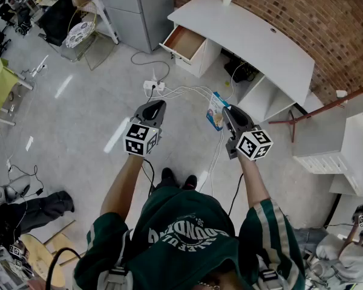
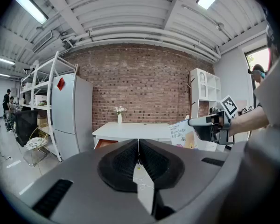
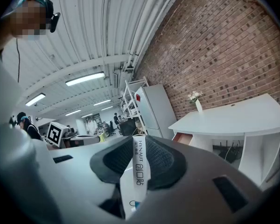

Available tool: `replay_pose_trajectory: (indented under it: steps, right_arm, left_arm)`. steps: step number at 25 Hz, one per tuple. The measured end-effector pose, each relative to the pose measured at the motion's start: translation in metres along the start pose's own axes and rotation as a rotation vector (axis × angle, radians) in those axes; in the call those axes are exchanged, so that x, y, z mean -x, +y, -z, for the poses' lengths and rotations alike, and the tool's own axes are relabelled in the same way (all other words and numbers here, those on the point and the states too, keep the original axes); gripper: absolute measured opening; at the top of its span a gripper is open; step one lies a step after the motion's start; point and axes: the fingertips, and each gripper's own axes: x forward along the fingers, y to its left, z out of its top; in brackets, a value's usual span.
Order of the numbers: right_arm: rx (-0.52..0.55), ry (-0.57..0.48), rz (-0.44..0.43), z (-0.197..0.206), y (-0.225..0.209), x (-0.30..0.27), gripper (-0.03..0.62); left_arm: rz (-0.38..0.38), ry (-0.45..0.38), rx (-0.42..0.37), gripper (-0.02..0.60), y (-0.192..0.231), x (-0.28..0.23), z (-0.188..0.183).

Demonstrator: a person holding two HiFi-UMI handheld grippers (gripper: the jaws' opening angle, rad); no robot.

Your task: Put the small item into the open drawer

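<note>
Cardboard box in the right gripper, drawer well ahead

The small box [image 1: 216, 110] is pinched edge-on between the pads of the right gripper [image 1: 228, 112], its narrow printed face towards that gripper's camera and its long side running out along the jaws, which stand part-way closed on it. The left gripper [image 1: 152, 107] hangs beside it with its jaws pressed together on nothing. The open drawer [image 1: 184, 42] juts from the left end of the white desk [image 1: 254, 41], well apart from both grippers and lying ahead and to the left of the held box. What is inside the drawer is too small to make out, though it looks bare. Judging from this, the carry has to go forward and leftward, with the right hand bringing the box over the drawer's open top.
</note>
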Motion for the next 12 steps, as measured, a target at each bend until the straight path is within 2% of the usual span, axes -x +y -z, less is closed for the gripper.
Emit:
replay_pose_trajectory:
  steps: [7,12]
  right_arm:
    - [-0.016,-0.017,-0.041,-0.002,0.005,0.021,0.103]
    - [0.014,-0.024,-0.051,-0.002,0.009,0.024,0.103]
  left_arm:
    - [0.005,0.022,0.001,0.020,-0.015,0.008,0.004]
    - [0.002,0.019,0.029,0.020,-0.014,0.006,0.006]
